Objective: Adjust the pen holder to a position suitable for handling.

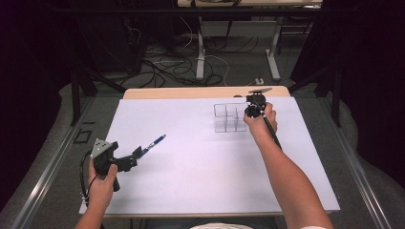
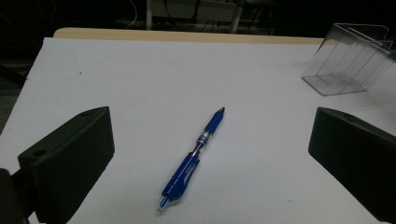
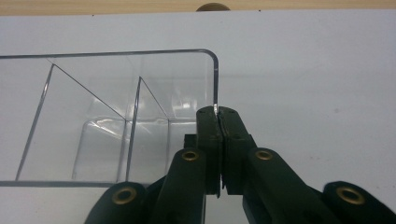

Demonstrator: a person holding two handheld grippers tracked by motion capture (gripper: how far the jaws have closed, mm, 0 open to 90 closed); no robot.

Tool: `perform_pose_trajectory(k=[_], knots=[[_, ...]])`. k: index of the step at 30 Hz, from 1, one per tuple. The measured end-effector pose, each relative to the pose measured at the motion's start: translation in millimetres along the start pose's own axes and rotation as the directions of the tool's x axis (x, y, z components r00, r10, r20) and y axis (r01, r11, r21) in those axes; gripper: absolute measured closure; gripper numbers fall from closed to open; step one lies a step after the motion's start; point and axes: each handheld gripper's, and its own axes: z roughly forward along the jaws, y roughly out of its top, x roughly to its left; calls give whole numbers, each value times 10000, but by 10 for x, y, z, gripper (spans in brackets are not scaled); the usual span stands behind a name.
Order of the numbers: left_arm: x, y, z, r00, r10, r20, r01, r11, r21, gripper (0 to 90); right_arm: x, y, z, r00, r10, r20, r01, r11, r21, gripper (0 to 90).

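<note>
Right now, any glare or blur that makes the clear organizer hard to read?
High view: organizer faint, edges only, surroundings dark. Left gripper view: pen sharp, organizer dim at the corner. Right gripper view: walls crisp, slight glare on the rim.

clear organizer point(image 3: 116, 116) cut off at left edge — forearms point(image 1: 291, 186) cut off below

We see a white desk point(image 1: 200, 181) with a wooden far edge. A blue pen point(image 1: 154, 142) lies on its left side; a clear divided box point(image 1: 228, 118) stands far right.
</note>
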Motion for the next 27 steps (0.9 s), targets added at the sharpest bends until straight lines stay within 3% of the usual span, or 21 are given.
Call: perform_pose_trajectory(k=[12, 13, 20, 22, 27], knots=[[-5, 3, 0, 10000, -21, 22, 21, 10000, -69, 2, -9, -37, -24, 9996, 33, -290, -34, 10000, -36, 872], [-3, 2, 2, 10000, -31, 29, 31, 10000, -64, 2, -27, -30, -32, 9982, 181, -569, -181, 9998, -1, 818], [-2, 1, 2, 10000, 29, 17, -29, 10000, 64, 2, -105, -29, -87, 9924, -96, -1224, 31, 9986, -537, 701], [-2, 0, 4, 10000, 20, 7, -20, 10000, 90, 2, -127, -34, -117, 9873, -63, -1586, -43, 9978, -669, 664], [0, -2, 2, 10000, -30, -64, 31, 9999, 143, 2, -182, -55, -198, 9765, -661, -2050, 384, 9900, -1361, 596]])
